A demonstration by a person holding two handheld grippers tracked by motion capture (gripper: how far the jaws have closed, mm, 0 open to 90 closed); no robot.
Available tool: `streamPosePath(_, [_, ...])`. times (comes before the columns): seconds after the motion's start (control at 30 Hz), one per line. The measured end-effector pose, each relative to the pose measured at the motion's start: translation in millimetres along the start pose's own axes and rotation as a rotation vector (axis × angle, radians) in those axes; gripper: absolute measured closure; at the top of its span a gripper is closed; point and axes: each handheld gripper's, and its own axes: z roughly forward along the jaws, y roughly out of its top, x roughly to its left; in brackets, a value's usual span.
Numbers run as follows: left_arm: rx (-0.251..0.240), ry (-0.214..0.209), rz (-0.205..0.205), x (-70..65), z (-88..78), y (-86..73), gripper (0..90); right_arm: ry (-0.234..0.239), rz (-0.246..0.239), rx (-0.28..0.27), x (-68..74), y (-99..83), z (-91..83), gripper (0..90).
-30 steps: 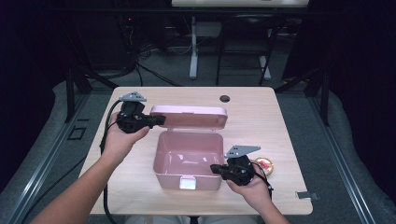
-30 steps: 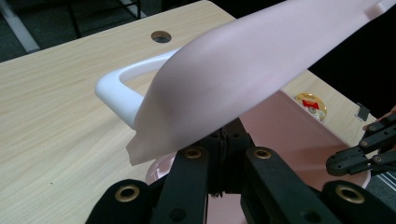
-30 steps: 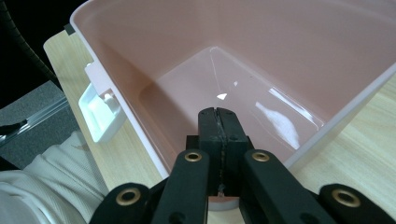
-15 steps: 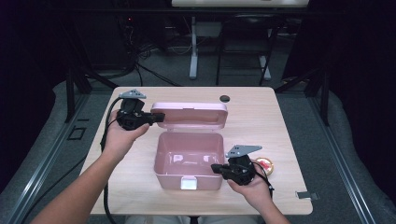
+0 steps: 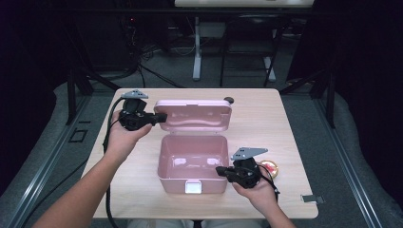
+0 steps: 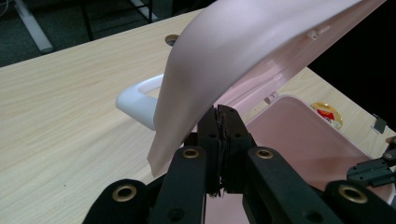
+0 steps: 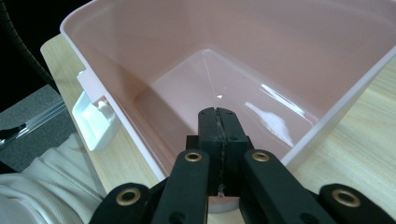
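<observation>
A pink plastic box (image 5: 165, 161) stands open in the middle of the table, its inside bare (image 7: 243, 51). Its hinged lid (image 5: 195, 116) is tipped up and back, inner face towards me. My left gripper (image 5: 164, 117) is shut, its tips against the lid's left end; in the left gripper view the lid (image 6: 243, 51) curves over the closed jaws of the left gripper (image 6: 225, 114), with nothing between them. My right gripper (image 5: 219, 170) is shut at the box's right wall, and the right gripper view has the right gripper (image 7: 218, 114) reaching over the rim.
A white latch (image 5: 192, 187) sits on the box's front wall and a white handle (image 6: 137, 98) on the lid. A small round red-and-yellow item (image 5: 270, 167) lies right of the box. A dark disc (image 5: 229, 99) lies behind the lid; a metal clip (image 5: 309, 198) lies near the front right corner.
The lid has swung up and further back, from nearly edge-on to showing its inner face. The left gripper rose slightly with it. The right gripper has kept still.
</observation>
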Motion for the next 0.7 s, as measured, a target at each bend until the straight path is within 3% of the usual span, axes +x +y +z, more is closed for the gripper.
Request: streamPosePath(0.7, [0.014,0.027,-0.012,6.1,9.3,-1.2,87.9,0.000,0.010,-0.029,0.2,-3.2,-0.3,90.0])
